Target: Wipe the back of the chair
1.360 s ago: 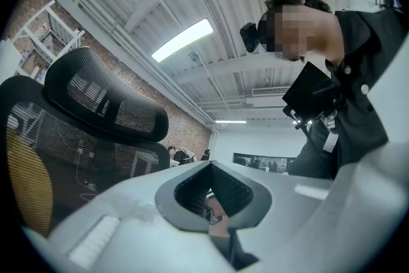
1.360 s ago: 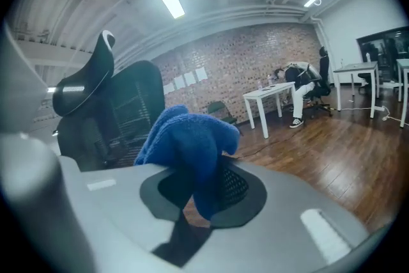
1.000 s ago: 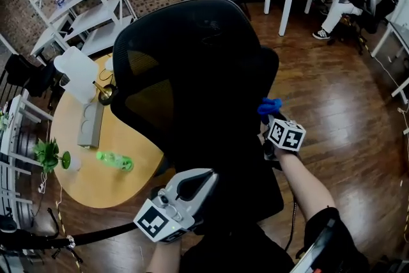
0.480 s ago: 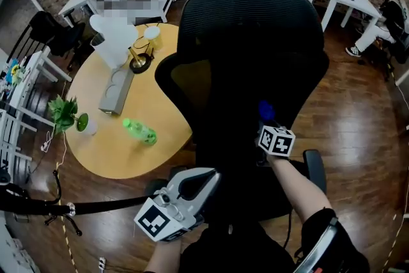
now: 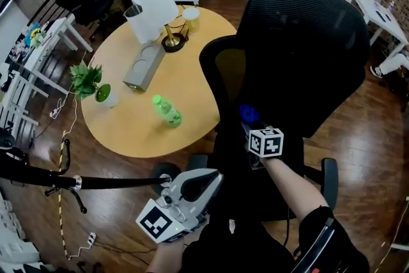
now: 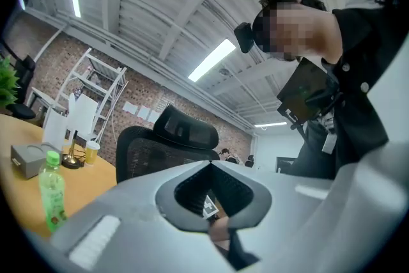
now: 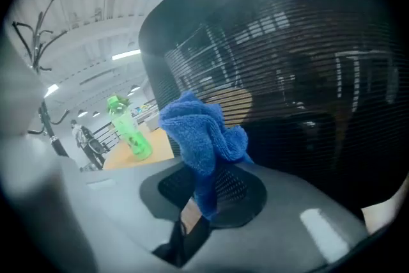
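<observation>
Brick-walled room, dark wood floor, round yellow wooden worktop [image 5: 121, 128] on the left of the head view. On it: a green plastic bottle [image 5: 167, 110] lying on its side, a grey rectangular box [image 5: 144, 66] and a small potted green plant [image 5: 89, 81] near the left edge.

A black mesh-backed office chair [image 5: 307, 41] stands just right of the worktop, its back facing me. My right claw [image 5: 246, 121] is clamped on a crumpled blue microfibre cloth [image 7: 201, 131], which sticks up from the jaws. The cloth is low on the left side of the chair back, right in front of the mesh. I can't confirm contact.

My left claw [image 6: 209, 164] is closed with nothing between the jaws. It is held low near my body, well below the chair back and off the chair.
</observation>
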`<state>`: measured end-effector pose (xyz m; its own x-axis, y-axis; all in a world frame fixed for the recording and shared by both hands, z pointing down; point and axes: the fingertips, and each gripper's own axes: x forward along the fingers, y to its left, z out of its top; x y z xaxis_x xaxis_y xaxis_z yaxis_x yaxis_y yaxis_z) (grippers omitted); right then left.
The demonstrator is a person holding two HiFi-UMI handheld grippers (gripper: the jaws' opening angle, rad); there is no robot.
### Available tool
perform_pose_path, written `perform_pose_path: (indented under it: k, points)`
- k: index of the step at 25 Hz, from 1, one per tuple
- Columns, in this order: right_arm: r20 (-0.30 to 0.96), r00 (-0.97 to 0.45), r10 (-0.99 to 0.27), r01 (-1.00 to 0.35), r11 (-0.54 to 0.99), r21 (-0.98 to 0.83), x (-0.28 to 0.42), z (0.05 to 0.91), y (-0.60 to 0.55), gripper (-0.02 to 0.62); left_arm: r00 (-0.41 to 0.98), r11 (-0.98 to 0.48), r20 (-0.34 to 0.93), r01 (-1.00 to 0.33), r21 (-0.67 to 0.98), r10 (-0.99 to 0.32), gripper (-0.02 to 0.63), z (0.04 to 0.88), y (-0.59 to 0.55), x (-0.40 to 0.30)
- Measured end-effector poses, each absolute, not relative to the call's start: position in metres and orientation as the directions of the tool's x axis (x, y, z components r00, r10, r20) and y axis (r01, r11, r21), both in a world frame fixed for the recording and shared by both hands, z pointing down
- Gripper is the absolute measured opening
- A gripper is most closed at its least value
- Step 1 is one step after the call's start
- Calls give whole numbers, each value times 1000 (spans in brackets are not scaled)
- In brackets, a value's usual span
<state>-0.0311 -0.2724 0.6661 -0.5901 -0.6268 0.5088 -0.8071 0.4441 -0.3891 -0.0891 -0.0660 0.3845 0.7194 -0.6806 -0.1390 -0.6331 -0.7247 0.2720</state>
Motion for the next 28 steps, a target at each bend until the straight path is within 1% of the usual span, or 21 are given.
perform_pose_path:
  k: [5,8,11,14,15,16,18,22,24,28]
  points:
    - [512,-654,-557,-756,504,-418,-91,674,-269,55,663,-666,-120,-693,276,-739,2,385,-52,-112]
    - [509,-706,-492,-704,567,-428,-122,676,-261,55,627,-631,-113,-727,272,-771,2,385,-47,-126]
    - [460,-799,-388,-592,641,-488,-155,669,-248,55,603,-607,-108,-748,269,-790,2,387,-44,-134]
    - [394,-891,-225,-420,738,-528,-179,659,-220,55,592,-595,-99,-758,268,-800,2,391,-43,-136]
    - [386,-903,-188,-386,749,-539,-181,660,-214,55,590,-592,-98,-760,268,-802,2,392,-43,-135]
    - [391,-904,-175,-381,745,-547,-178,665,-212,55,589,-590,-95,-761,268,-803,2,393,-43,-134]
    - [435,-873,-221,-451,705,-547,-160,683,-221,55,592,-592,-89,-760,269,-801,2,396,-43,-130]
    - [536,-743,-402,-660,572,-487,-95,713,-258,55,608,-603,-78,-749,275,-790,2,403,-48,-117]
    - [549,-701,-456,-707,545,-450,-65,717,-268,55,628,-622,-78,-732,276,-774,2,405,-52,-107]
    - [553,-649,-523,-758,507,-410,-15,717,-275,55,676,-666,-74,-691,281,-733,2,411,-61,-83]
